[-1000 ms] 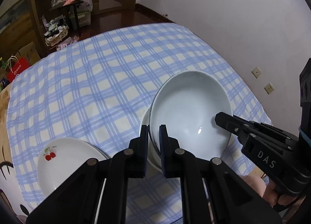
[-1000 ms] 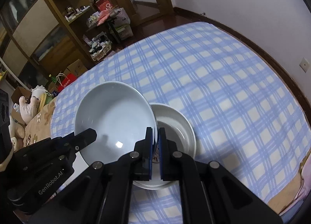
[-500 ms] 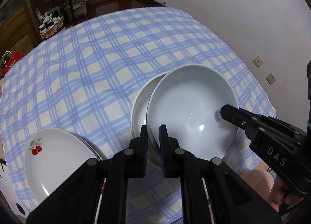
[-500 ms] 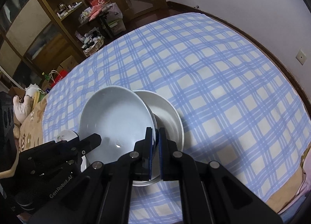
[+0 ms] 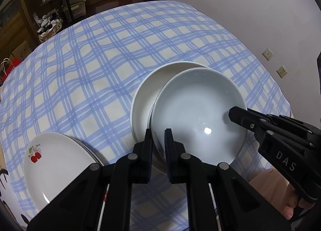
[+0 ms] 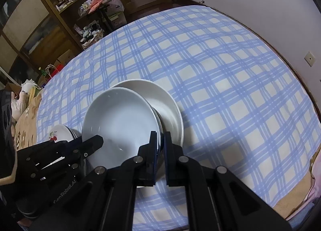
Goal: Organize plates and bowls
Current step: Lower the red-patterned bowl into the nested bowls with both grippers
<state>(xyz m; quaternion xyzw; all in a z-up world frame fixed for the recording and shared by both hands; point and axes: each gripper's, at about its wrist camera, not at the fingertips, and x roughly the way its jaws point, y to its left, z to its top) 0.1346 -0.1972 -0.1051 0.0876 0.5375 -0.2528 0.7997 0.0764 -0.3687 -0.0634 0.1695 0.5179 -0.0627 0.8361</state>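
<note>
— Both claws grip one pale grey-white bowl (image 5: 197,114): the left claw (image 5: 158,144) pinches its near rim, the right claw (image 6: 159,146) pinches the opposite rim.

— How does that bowl look, and where is it?

— Glossy, plain, shallow, a light glint in its bottom. It sits tilted, partly over a creamier white bowl (image 5: 146,98) on the blue-checked desk (image 5: 90,60). Left of that bowl lies a cherry-printed plate stack (image 5: 52,168).

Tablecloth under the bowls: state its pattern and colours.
The tablecloth is a blue and cream check, a plaid of crossing blue stripes; clearest in the right wrist view.
</note>
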